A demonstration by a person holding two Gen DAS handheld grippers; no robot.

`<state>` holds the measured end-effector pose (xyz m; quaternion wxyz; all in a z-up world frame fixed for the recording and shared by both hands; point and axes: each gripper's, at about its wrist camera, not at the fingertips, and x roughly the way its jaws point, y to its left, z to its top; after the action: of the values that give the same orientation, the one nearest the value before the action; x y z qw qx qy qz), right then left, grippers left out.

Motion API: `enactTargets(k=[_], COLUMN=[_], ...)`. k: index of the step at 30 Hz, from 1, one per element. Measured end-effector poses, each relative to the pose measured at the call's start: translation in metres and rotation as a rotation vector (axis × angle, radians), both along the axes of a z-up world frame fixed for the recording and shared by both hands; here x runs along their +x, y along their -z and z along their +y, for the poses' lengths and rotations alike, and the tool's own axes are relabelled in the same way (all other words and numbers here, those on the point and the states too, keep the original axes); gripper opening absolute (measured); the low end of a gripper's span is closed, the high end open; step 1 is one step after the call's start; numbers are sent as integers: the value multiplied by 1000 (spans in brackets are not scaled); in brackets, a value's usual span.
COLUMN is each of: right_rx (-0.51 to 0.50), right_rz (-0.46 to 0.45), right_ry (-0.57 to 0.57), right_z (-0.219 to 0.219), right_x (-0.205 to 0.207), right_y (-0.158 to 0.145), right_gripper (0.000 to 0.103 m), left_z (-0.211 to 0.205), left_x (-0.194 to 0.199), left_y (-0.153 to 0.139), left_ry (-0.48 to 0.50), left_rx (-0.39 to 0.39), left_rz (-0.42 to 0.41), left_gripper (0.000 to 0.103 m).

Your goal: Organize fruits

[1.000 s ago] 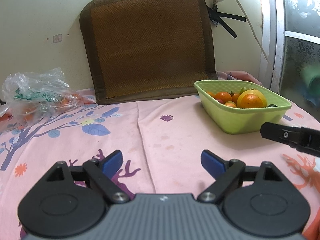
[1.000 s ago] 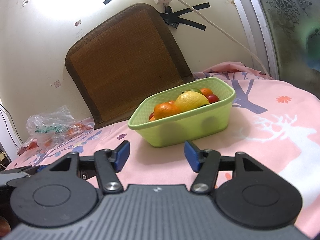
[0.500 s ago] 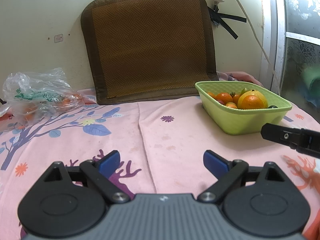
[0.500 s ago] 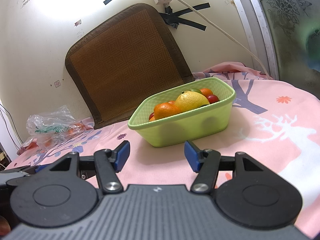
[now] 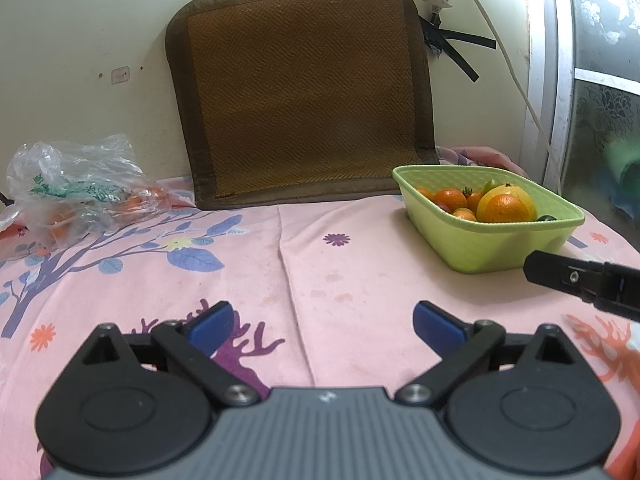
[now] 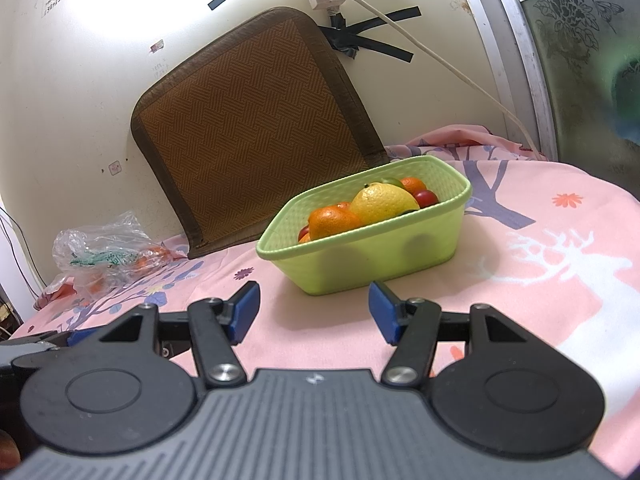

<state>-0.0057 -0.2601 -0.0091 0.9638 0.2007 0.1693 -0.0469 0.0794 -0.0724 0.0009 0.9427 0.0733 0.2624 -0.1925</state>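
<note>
Both tools gape empty; only the right view shows red tomatoes (image 6: 426,197).

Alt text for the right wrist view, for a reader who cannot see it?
The open, empty right gripper points at a green basket of fruit, holding oranges, a lemon and small red fruit, on a pink patterned cloth. Behind it a brown woven mat leans on the wall; a plastic bag lies at left.

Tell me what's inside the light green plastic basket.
The light green plastic basket holds a large yellow citrus fruit, round oranges, small red tomatoes and something green behind. Whatever lies beneath that pile is hidden by its wall.
</note>
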Motion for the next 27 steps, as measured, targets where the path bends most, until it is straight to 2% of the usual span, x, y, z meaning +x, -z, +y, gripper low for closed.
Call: enactTargets(k=[27], right_rx=[0], right_rz=[-1], right_ry=[-1], right_z=[0], right_x=[0], right_y=[0], right_gripper=[63], left_z=[1], left_x=[0], left_y=[0], left_ry=[-4], left_rx=[-5], left_rz=[2], left_gripper=[102])
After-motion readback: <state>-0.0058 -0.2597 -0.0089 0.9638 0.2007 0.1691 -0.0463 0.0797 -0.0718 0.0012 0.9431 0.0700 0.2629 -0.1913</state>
